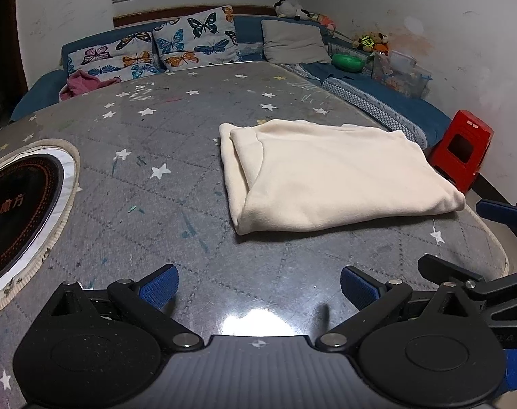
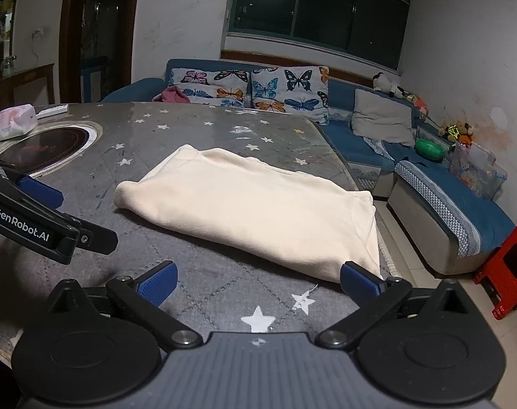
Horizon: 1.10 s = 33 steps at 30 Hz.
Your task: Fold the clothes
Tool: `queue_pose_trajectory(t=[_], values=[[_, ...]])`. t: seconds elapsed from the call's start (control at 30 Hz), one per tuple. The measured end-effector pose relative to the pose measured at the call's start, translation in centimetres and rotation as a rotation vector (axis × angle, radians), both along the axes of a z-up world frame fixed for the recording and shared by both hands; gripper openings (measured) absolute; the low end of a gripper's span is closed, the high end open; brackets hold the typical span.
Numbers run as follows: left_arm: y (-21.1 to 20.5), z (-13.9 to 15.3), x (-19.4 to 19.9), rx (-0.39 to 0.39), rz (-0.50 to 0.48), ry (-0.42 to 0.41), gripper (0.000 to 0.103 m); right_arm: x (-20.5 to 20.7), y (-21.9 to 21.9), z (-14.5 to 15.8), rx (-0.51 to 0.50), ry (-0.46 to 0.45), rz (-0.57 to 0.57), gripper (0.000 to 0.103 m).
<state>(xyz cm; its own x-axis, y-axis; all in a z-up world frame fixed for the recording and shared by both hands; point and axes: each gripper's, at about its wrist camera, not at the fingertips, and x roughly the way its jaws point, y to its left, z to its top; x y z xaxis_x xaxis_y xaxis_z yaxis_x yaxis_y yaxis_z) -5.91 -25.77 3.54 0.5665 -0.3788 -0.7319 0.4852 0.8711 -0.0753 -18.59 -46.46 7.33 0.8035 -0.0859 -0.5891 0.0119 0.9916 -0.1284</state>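
Note:
A cream garment [image 1: 330, 173] lies folded into a thick rectangle on the grey star-patterned table [image 1: 176, 184], close to its right edge. My left gripper [image 1: 259, 288] hovers open over bare tabletop, short of the garment, holding nothing. In the right wrist view the same cream garment [image 2: 255, 208] lies just ahead, and my right gripper [image 2: 258, 284] is open and empty, its right finger [image 2: 359, 283] close to the garment's near corner. The right gripper's arm pokes into the left wrist view at the right edge; the left gripper's body shows at the left of the right wrist view.
A round black induction hob [image 1: 16, 211] is set into the table at the left. A tissue pack [image 2: 15, 121] lies beyond it. A blue sofa [image 2: 435, 197] with butterfly cushions [image 1: 197, 39] wraps the far side. A red plastic stool [image 1: 463, 150] stands on the floor at the right.

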Motion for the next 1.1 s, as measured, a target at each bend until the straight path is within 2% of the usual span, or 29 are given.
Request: queue_pose_trajectory(t=[1.1], values=[[-2.1,0.0,1.1,0.024,-0.034,-0.019,0.103,0.7,-1.6,-0.5,0.016,0.020,-0.042,0.103]])
